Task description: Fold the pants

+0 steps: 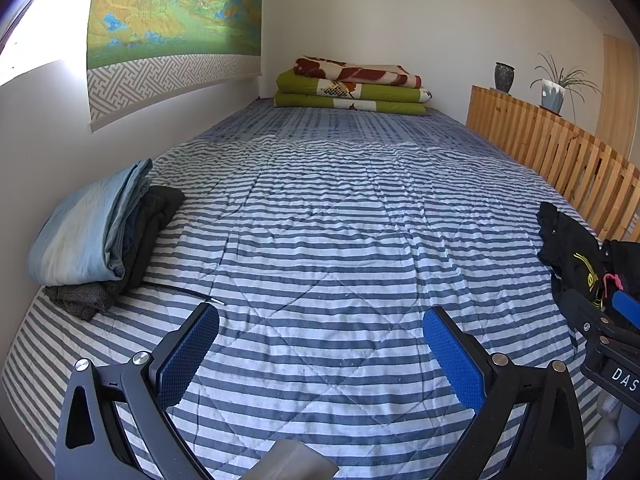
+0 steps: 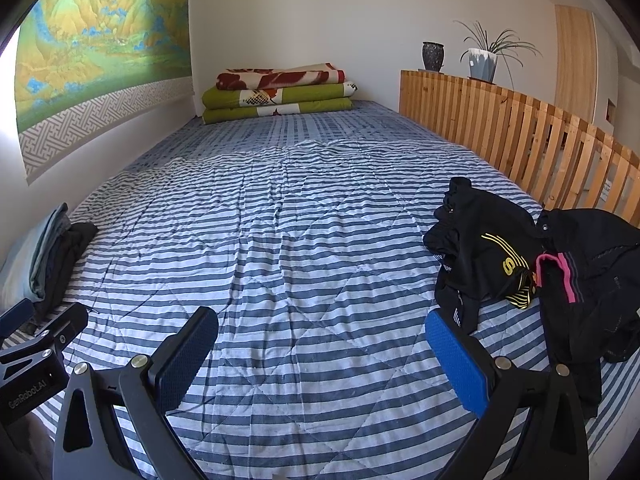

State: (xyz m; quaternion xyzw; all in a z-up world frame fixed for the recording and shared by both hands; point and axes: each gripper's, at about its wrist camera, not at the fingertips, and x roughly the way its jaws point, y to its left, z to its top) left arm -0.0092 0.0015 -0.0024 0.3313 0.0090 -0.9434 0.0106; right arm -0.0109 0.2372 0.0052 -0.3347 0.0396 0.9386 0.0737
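A heap of black pants [image 2: 532, 264] with yellow and pink trim lies crumpled at the right edge of the striped bed [image 2: 304, 240], also seen as the black heap [image 1: 572, 256] in the left wrist view. A stack of folded garments [image 1: 92, 236], light blue on top of dark ones, rests at the left by the wall, and shows as the folded stack [image 2: 48, 260] in the right wrist view. My left gripper [image 1: 320, 344] hovers open over the striped quilt, holding nothing. My right gripper [image 2: 320, 344] is open too, its right finger [image 2: 456, 360] close to the black heap.
Folded green and red blankets [image 1: 352, 88] sit at the far end of the bed. A wooden slatted rail [image 2: 520, 136] runs along the right side, with a dark vase [image 2: 433, 55] and a potted plant [image 2: 484, 60] on top. A painted scroll [image 1: 172, 20] hangs on the left wall.
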